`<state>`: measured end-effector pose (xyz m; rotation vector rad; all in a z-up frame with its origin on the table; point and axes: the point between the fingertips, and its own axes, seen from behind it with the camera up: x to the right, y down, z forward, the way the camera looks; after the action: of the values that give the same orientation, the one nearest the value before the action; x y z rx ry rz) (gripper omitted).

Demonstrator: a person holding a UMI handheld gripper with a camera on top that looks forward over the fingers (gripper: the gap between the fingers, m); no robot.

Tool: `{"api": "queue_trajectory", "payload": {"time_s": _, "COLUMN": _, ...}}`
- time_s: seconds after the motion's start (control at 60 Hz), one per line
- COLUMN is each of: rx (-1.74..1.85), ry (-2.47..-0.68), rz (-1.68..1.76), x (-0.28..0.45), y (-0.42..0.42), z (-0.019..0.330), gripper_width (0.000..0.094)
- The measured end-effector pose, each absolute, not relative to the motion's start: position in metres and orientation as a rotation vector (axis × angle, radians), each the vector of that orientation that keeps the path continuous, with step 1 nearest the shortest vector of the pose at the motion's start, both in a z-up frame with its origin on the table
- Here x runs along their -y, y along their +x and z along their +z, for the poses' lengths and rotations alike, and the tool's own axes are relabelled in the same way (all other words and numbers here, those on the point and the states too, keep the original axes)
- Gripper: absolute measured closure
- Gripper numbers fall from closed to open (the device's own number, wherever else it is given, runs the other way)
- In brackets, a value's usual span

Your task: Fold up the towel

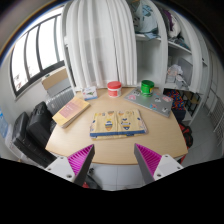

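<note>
Nearest to the camera, the gripper (pixel 113 160) hangs above the near edge of a light wooden table (pixel 90 148), and its two fingers are spread wide apart with nothing between them. The pink pads (pixel 80 157) face each other across the open gap. Beyond the fingers, near the middle of the table, lies the towel (pixel 117 123), folded into a flat rectangle with a blue, white and yellow pattern; it is well apart from the fingers and nothing touches it. To the left of the towel a flat tan box (pixel 71 110) lies near the table's edge, and beside that edge stands a black chair (pixel 33 126). Behind the towel, at the far side of the table, stand a container with a red lid (pixel 114 89) and a green cup (pixel 147 87). Farther behind the towel hangs a white curtain (pixel 98 45), with a window (pixel 40 50) to its left and white shelves (pixel 170 45) to its right.
</note>
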<state>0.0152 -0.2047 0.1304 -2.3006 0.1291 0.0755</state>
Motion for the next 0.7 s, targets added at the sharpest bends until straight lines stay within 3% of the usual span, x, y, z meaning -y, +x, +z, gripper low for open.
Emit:
{"api": "queue_trajectory", "payload": {"time_s": 0.167, "rx": -0.052, "ry": -2.273, "rz": 0.045, "x": 0.156, "y": -0.003, "z": 0.121, "gripper_width": 0.0106}}
{"api": "queue_trajectory", "payload": {"time_s": 0.4, "rx": 0.011, "ry": -2.268, "rz": 0.036, "x": 0.035, "y": -0.057, "z": 0.051, "gripper_width": 0.0121}}
{"api": "queue_trajectory", "payload": {"time_s": 0.567, "rx": 0.109, "ry": -2.369, "rz": 0.004, "x": 0.004, "y": -0.069, "z": -0.018, "gripper_width": 0.0164}}
{"api": "queue_trajectory", "payload": {"time_s": 0.7, "rx": 0.135, "ry": -2.298, "rz": 0.018, "x": -0.005, "y": -0.068, "z": -0.014, "gripper_width": 0.0516}}
